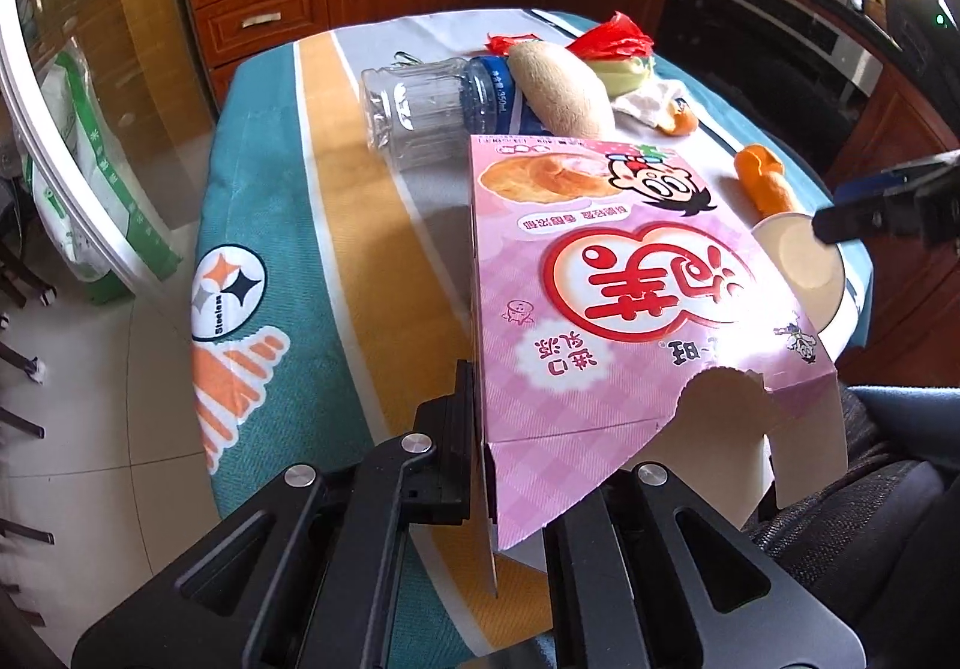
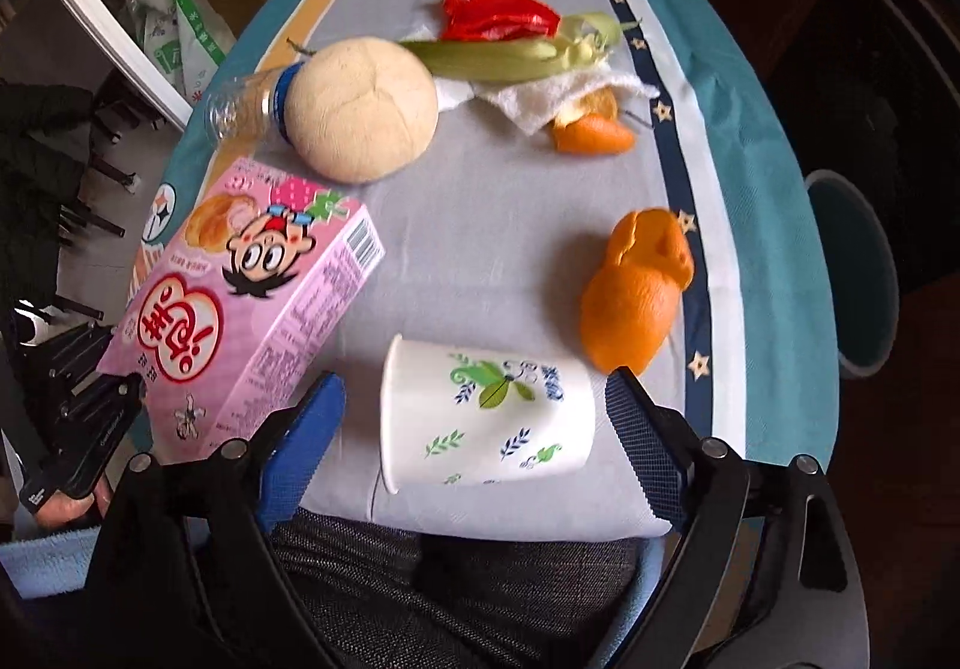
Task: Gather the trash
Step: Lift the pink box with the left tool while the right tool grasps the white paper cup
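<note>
The left gripper (image 1: pixel 480 465) has its fingers (image 1: pixel 456 447) pinched on a flap of the pink snack box (image 1: pixel 630 297), tilted above the striped tabletop (image 1: pixel 336 225). Beyond it lie a clear plastic bottle (image 1: pixel 426 111), a tan melon (image 1: pixel 564 87), red wrapper (image 1: pixel 612 39) and orange peel (image 1: pixel 765 177). At right, the other gripper (image 1: pixel 888 207) reaches over a paper cup (image 1: pixel 804 261).

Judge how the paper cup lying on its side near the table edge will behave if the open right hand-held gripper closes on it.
The paper cup looks thin-walled and empty, so it is probably light and may crumple under a firm squeeze. Lying on its side, it could roll if nudged. The right hand-held gripper straddles it, which should limit rolling.
</note>
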Demonstrator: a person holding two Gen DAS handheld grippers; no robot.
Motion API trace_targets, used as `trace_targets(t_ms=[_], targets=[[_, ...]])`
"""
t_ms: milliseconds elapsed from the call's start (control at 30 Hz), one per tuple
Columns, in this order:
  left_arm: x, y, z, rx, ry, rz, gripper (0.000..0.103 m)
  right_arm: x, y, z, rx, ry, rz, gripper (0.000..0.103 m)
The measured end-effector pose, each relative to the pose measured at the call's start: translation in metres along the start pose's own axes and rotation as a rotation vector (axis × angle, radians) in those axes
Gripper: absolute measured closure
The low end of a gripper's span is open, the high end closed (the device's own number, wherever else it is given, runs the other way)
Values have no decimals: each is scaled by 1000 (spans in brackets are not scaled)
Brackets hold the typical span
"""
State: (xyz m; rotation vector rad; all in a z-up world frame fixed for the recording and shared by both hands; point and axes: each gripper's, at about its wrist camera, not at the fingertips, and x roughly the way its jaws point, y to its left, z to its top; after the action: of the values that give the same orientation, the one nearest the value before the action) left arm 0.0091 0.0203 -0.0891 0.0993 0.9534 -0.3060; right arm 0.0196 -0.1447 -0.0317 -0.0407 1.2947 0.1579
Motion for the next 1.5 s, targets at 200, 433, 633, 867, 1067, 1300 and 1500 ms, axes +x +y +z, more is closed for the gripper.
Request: trace_targets(t_ms=[200,433,633,867,1067,1300,1500], targets=[[5,-5,-4,32,-26,23,82,14,-6,-19,60,28,-90,14],[18,-9,-11,24,-52,20,47,6,-16,-35,103,-9,-12,30],[5,-16,-14,13,-66,-21,101,-12,-15,-43,83,-47,-8,30],[-40,-20,-8,42,-114,-10,102,-25,-31,-57,111,-84,81,30],[-88,-32,5,66,-201,4,102,-53,-29,-47,80,-183,131,30],[-112,-72,53,156,-275,3,102,-90,-62,-28,100,-305,149,30],[-83,-129,123,240,-234,-108,102,-106,-153,-21,280,-375,156,30]])
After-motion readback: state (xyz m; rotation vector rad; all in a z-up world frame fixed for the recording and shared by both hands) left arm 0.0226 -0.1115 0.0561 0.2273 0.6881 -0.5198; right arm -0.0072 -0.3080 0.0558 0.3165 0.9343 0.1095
